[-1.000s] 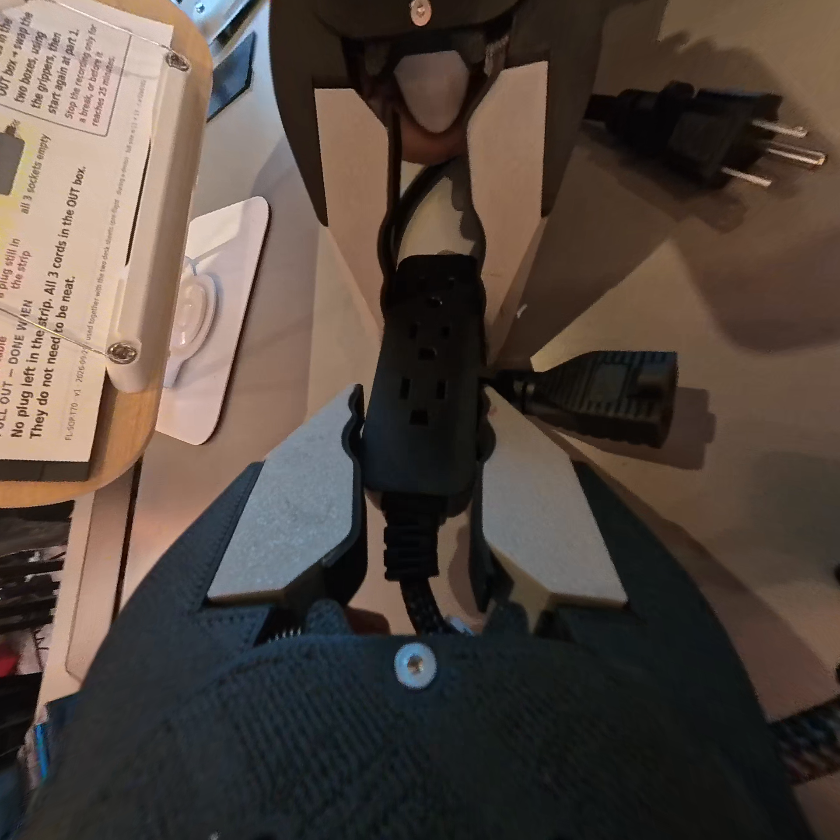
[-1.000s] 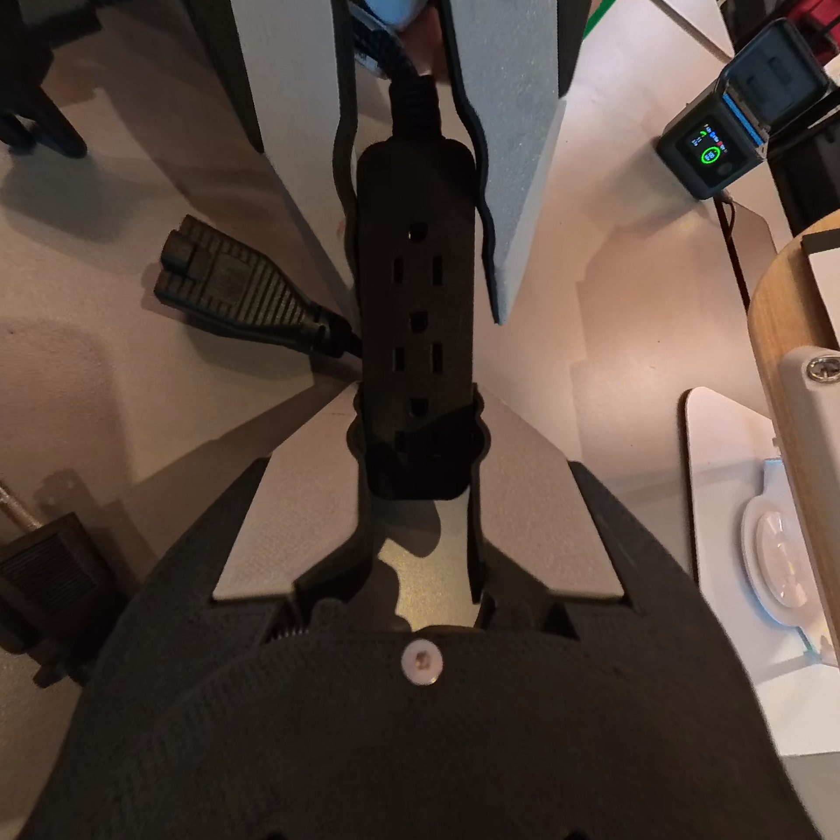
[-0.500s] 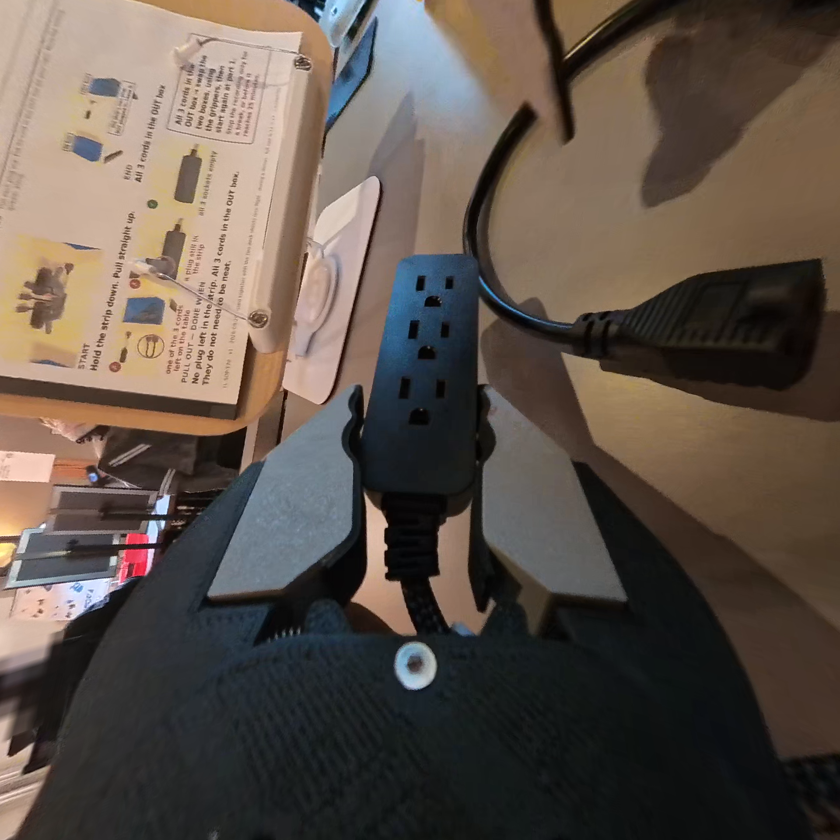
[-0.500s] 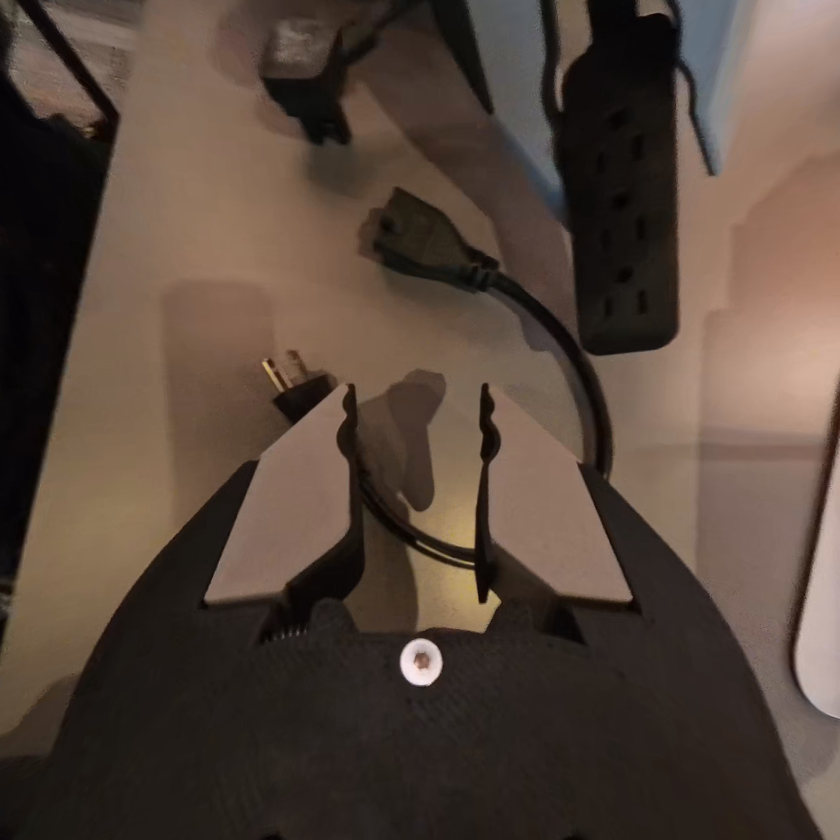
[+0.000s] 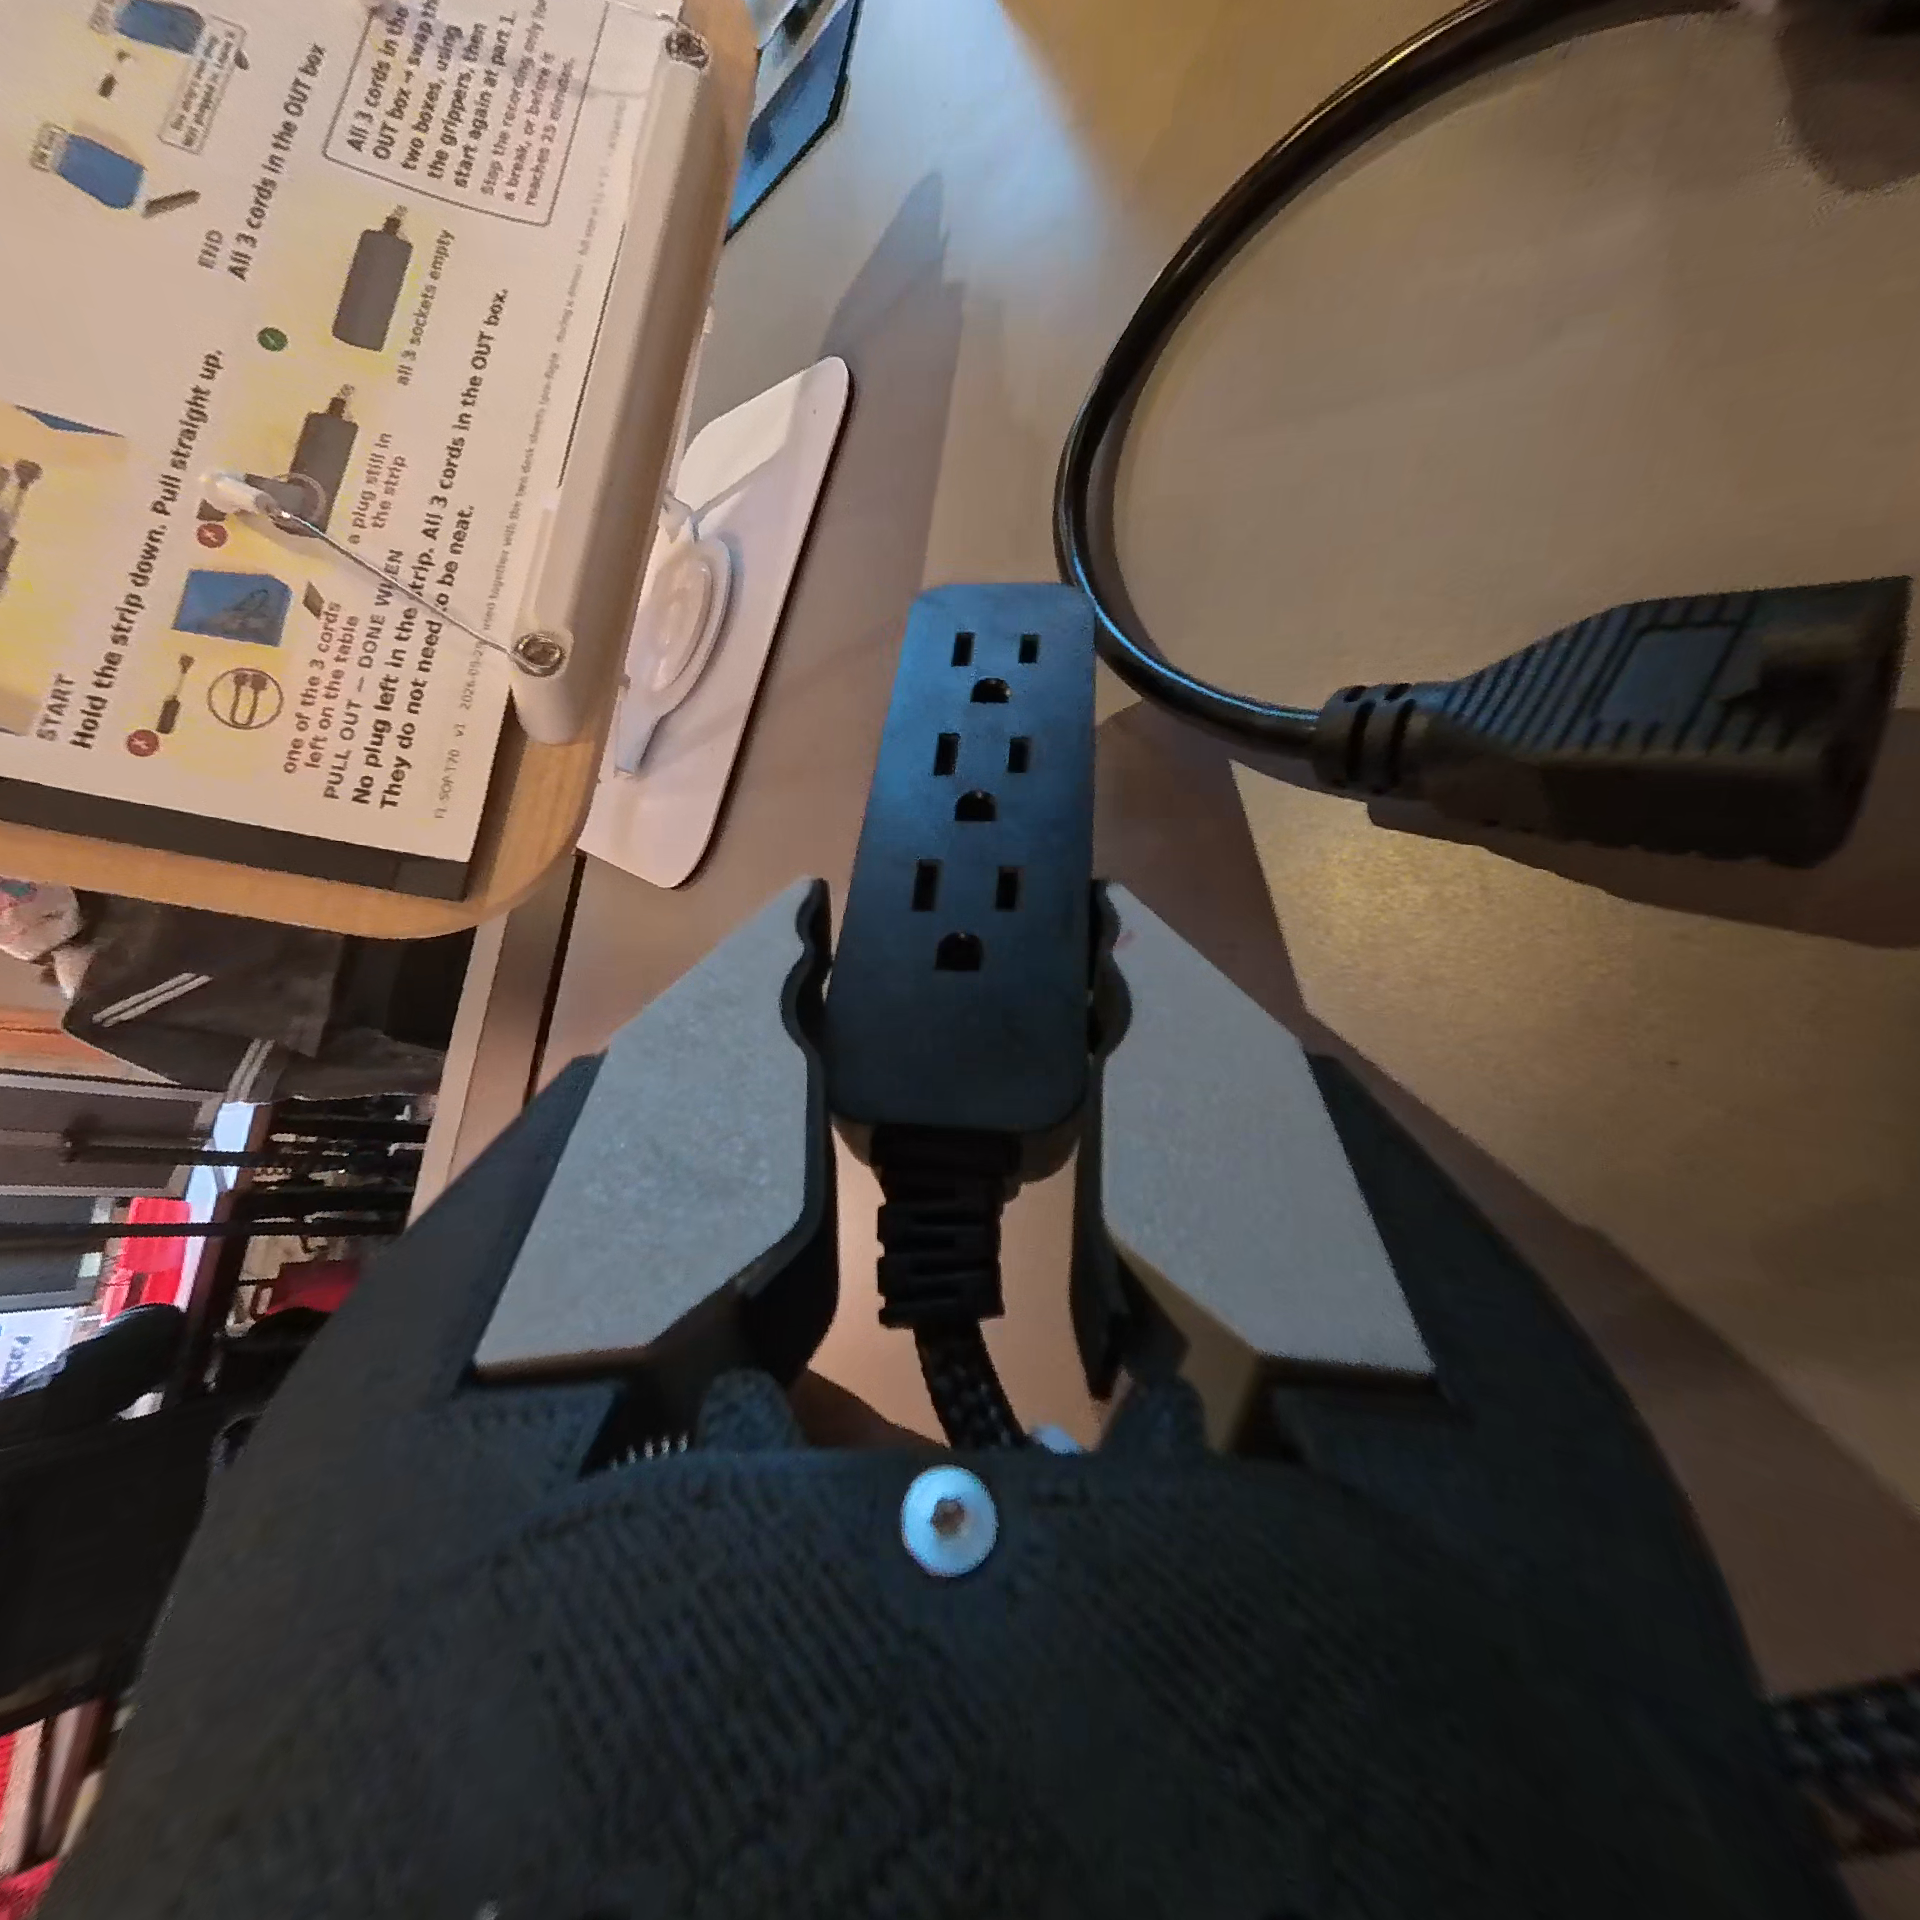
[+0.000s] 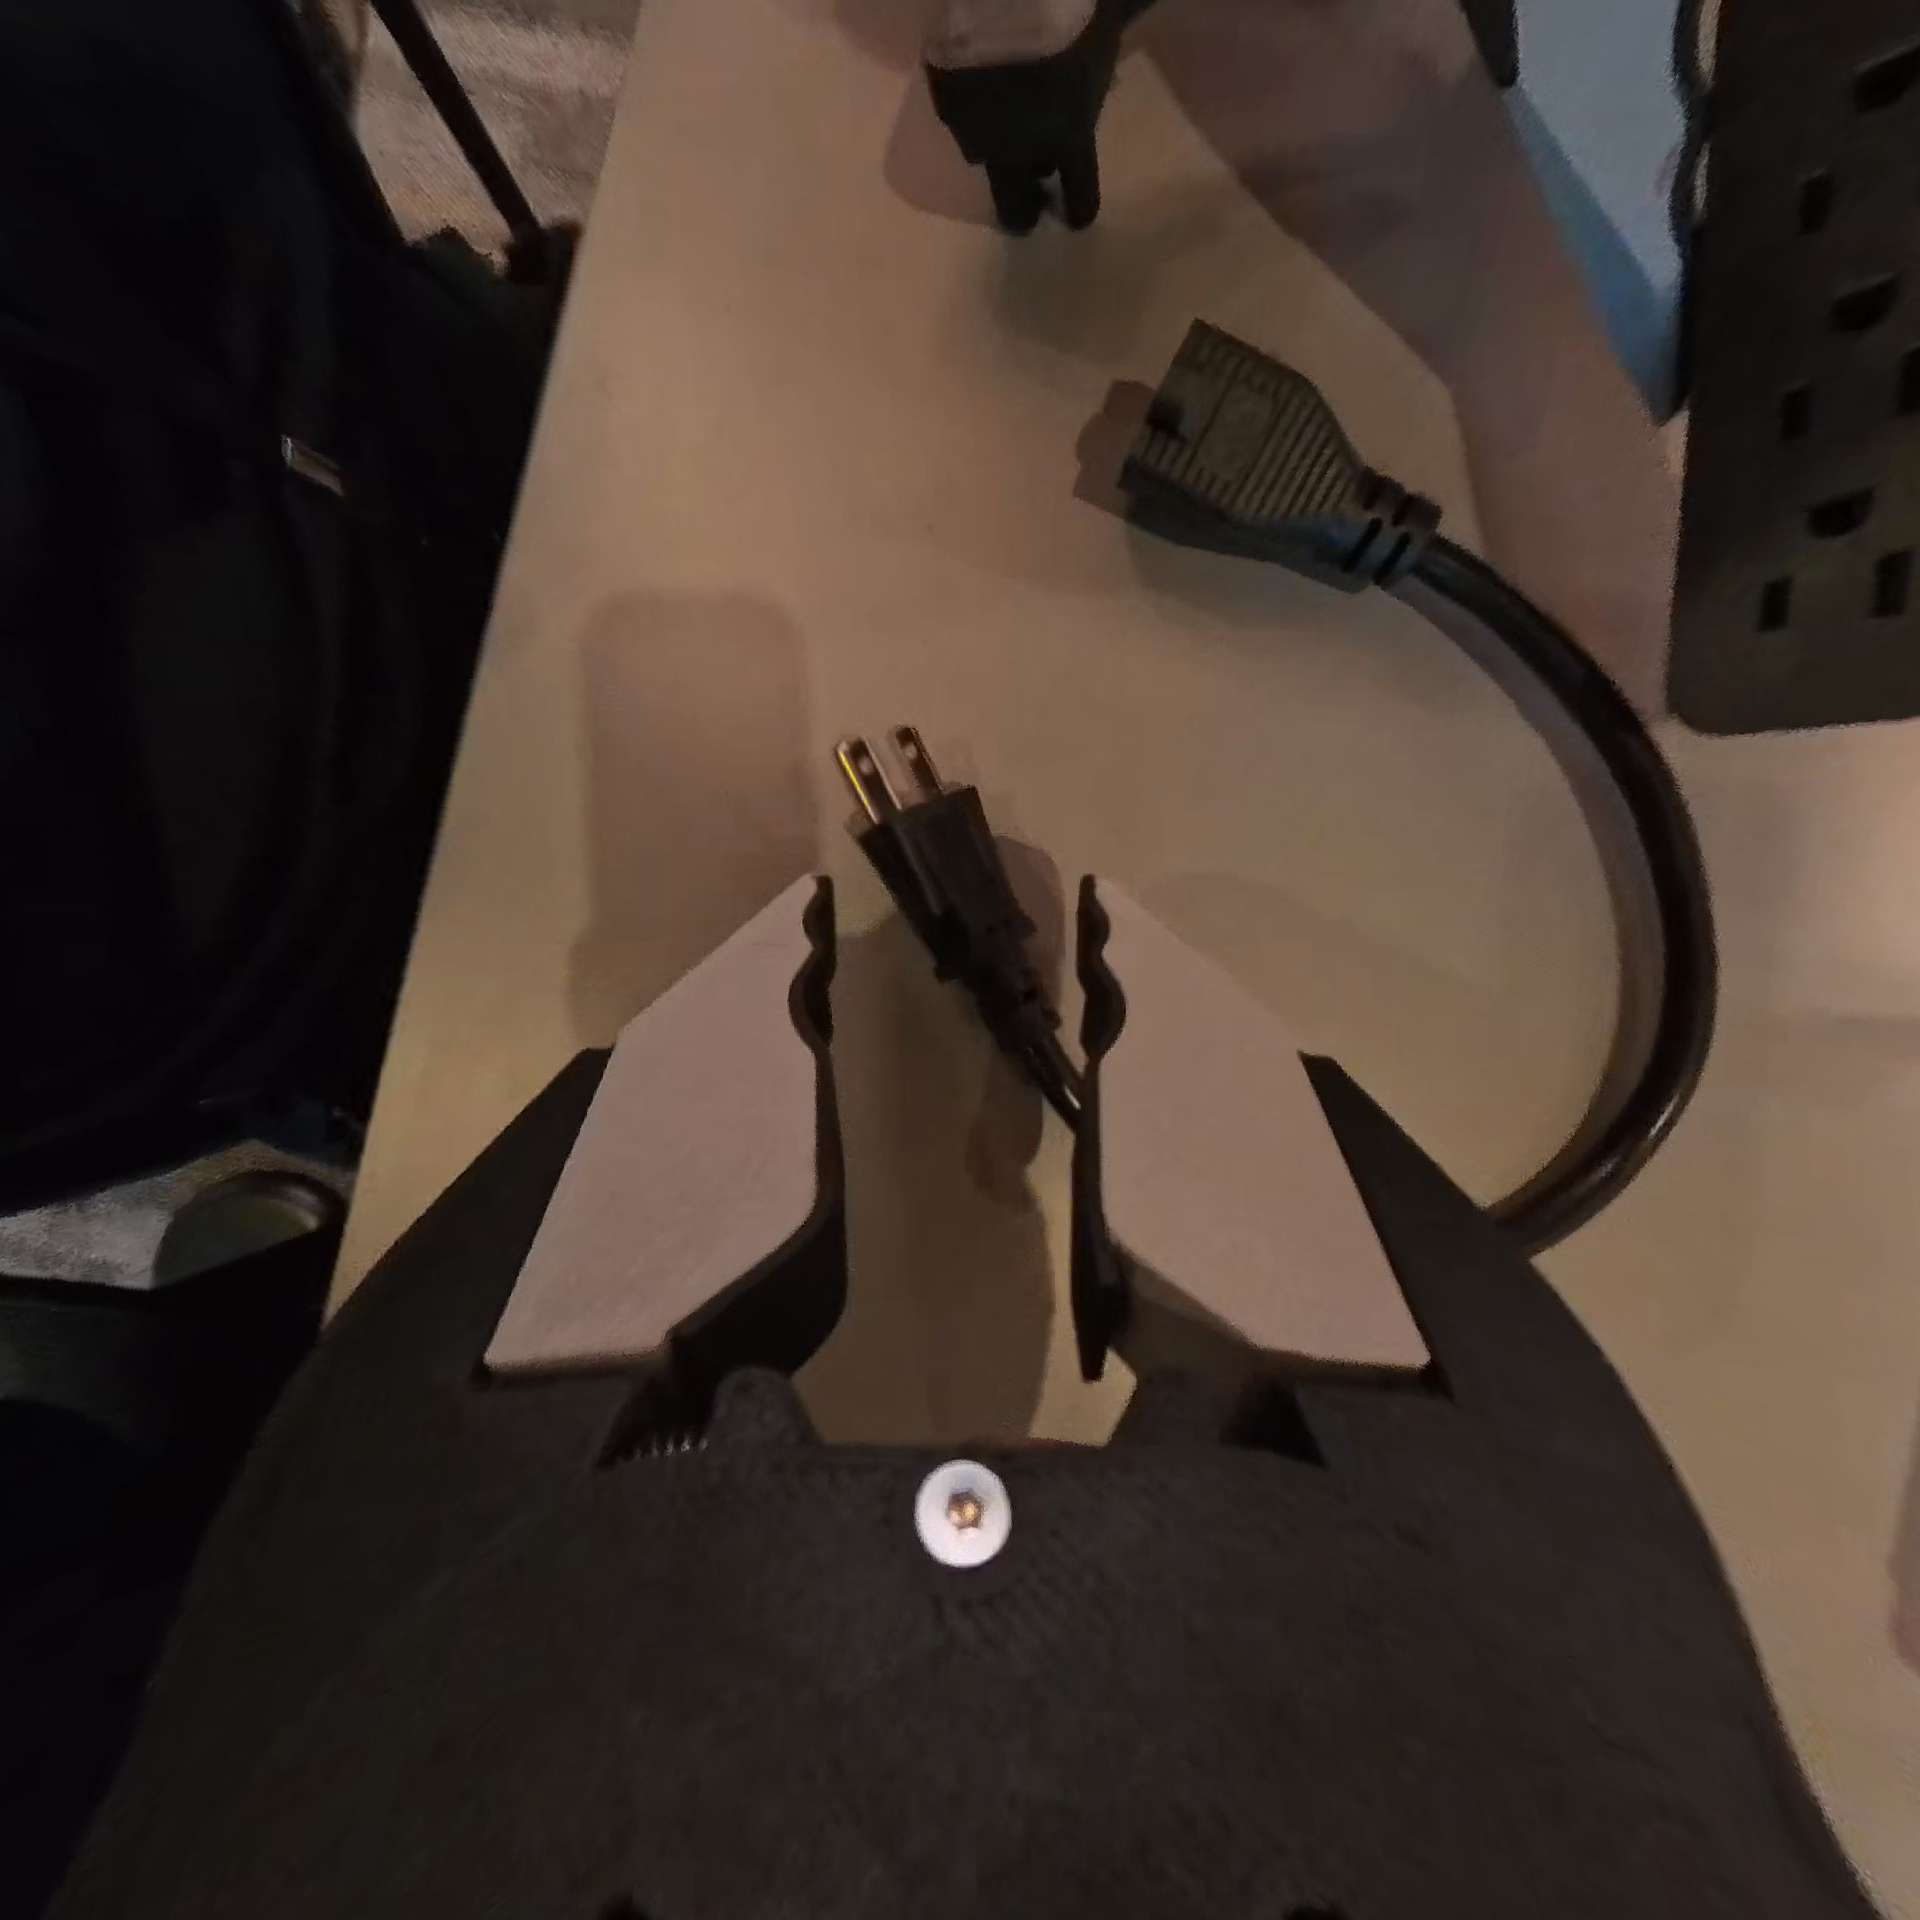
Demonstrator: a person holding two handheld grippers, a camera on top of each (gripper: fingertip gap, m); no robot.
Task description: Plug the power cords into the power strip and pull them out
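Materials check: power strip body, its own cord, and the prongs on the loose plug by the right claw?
Power strip: looks like matte black moulded plastic; dull, even sheen, crisp socket slots.
Its cord: apparently a braided fabric sleeve, showing a woven texture, below a ribbed rubbery strain relief.
Plug prongs: bare metal, brassy glint, each with a small hole near its tip. Plug body: black moulded plastic or rubber; can't tell which.
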